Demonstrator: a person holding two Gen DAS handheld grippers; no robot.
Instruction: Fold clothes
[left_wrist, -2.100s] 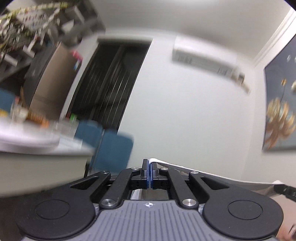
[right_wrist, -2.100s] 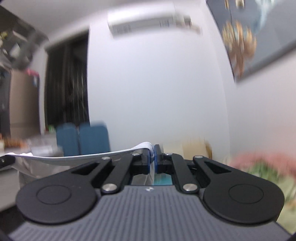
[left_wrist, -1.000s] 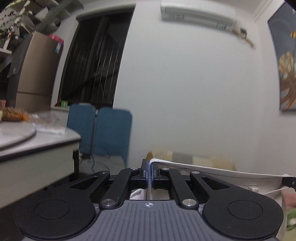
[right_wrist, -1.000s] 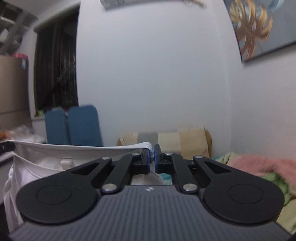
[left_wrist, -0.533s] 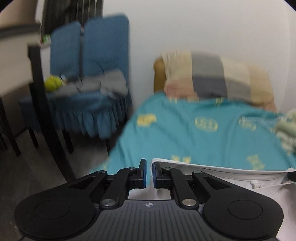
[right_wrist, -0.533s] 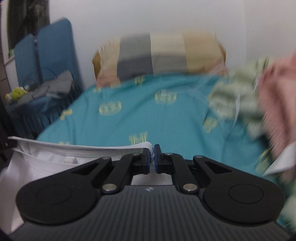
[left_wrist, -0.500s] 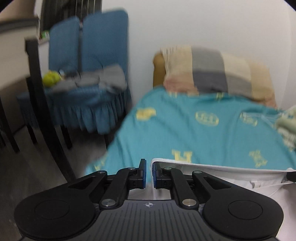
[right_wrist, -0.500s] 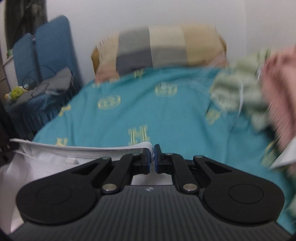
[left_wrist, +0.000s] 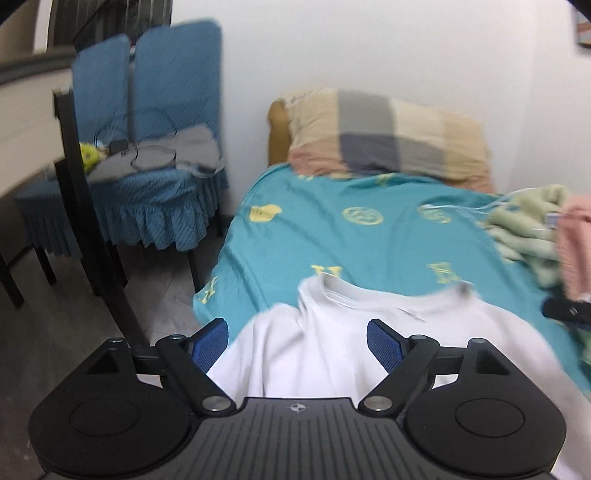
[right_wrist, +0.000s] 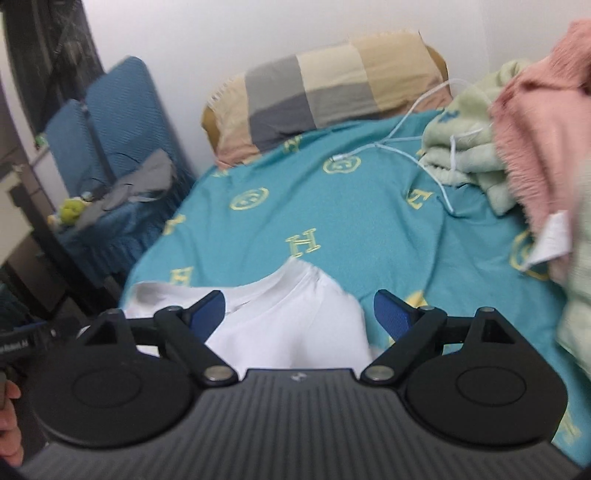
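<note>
White T-shirt lies on the teal bed sheet.
The left gripper (left_wrist: 297, 339) and right gripper (right_wrist: 299, 308) hover with fingers spread wide above the T-shirt (left_wrist: 369, 332), which rests collar-forward on the sheet (right_wrist: 351, 206), holding nothing.

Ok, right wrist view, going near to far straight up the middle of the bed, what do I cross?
Right gripper, jaws open → white T-shirt → teal bedsheet → checked pillow against the wall.
</note>
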